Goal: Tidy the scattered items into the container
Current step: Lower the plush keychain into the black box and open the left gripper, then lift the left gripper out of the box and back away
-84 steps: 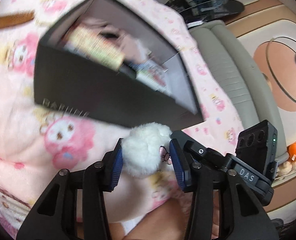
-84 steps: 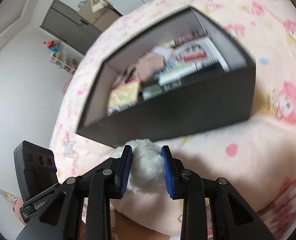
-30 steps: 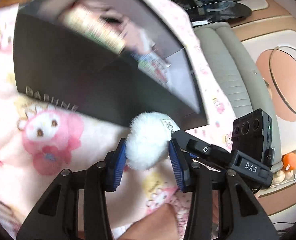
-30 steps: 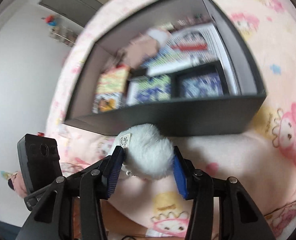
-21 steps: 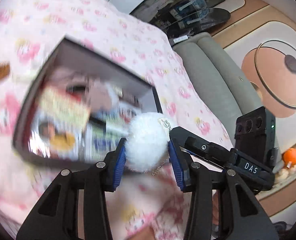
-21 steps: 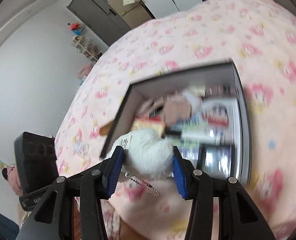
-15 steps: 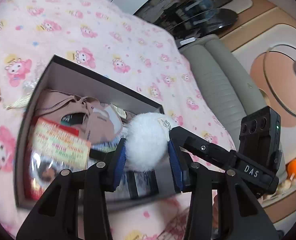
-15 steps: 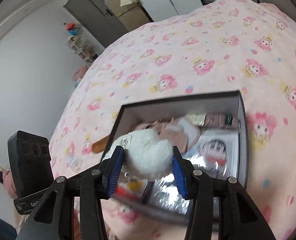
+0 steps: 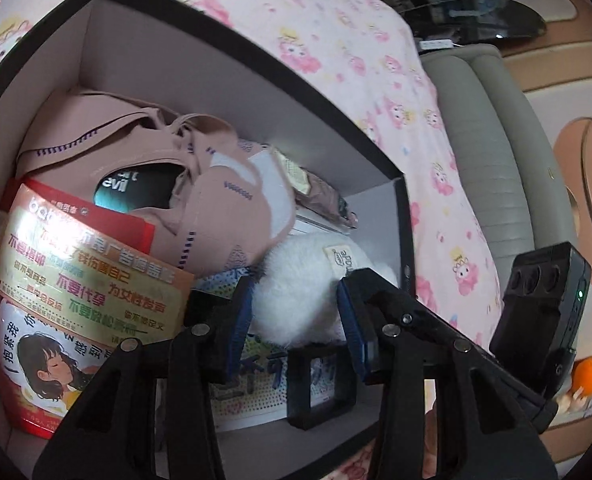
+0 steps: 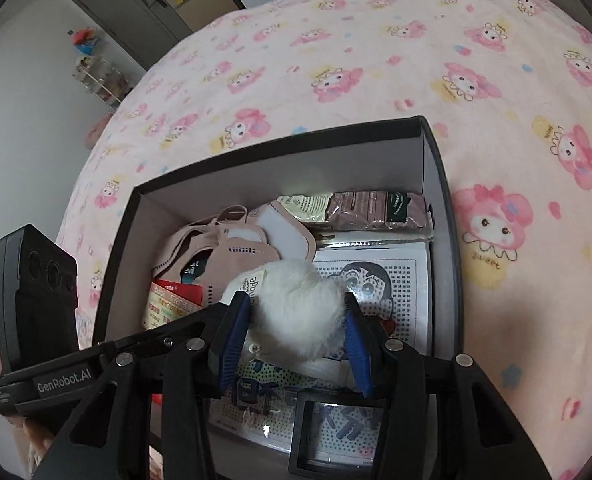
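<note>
Pink fleece bedding printed with cartoon bunnies (image 10: 375,60) covers the bed and carries the large black open-topped cardboard box (image 10: 439,184), which both wrist cameras look straight down into. Filling the box are a beige padded fabric garment (image 9: 216,208), a glossy orange-and-red printed book (image 9: 84,280), a white dotted cartoon sheet (image 10: 383,280), a brown foil snack packet (image 10: 375,204) along the far wall and a small black square frame (image 10: 335,436) at the near edge. Smallest is the fluffy white pompom with a sewn label (image 9: 296,292), hanging inside the box mouth just above the cartoon sheet. Both the left gripper (image 9: 296,320) and the right gripper (image 10: 296,332) have their blue-padded fingers pinching it from opposite sides. Whether it already touches the contents cannot be told. To finish well, I would ease it down until it rests, spread one pair of fingers first, then the other, and lift straight up so the fur does not drag out.
</note>
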Demonstrator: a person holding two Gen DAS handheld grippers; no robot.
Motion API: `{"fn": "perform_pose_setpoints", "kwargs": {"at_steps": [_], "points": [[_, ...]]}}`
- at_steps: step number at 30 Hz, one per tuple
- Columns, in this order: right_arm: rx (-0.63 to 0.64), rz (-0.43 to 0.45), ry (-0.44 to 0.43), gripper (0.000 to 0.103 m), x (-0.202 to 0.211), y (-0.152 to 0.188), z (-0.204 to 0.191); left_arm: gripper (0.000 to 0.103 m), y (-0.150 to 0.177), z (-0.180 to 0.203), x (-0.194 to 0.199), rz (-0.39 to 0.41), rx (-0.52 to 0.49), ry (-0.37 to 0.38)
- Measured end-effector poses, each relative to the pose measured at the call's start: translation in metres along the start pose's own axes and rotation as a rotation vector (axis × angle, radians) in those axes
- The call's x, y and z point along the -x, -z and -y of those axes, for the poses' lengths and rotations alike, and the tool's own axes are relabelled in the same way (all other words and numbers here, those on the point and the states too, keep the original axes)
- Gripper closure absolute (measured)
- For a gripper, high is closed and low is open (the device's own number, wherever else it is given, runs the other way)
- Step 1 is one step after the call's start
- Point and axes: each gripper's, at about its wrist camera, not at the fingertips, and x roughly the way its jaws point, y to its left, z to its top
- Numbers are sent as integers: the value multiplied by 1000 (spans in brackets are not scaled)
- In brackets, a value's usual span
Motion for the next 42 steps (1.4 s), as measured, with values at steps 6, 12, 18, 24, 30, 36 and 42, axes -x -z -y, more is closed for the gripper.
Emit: {"fn": "perform_pose_setpoints", "kwargs": {"at_steps": [6,12,18,24,30,36,42], "points": [[29,-45,54,62,-10,5,-4,61,-2,1,-8,-6,-2,-105],[96,-14,166,62,-5,8,-14,60,15,21,19,163,-87,-184],[74,85,185,62,14,6,-9,61,13,19,-1,63,-72,-252],[34,1,162,62,-5,5,2,64,8,19,-21,8,-77,-252],[13,10,143,62,-1,2,5,64,6,15,-17,10,-54,-192],[-15,70,161,62,18,4,3,59,13,21,6,80,-65,-149],[20,199,220,58,51,17,-12,50,27,44,44,154,-167,-109]]}}
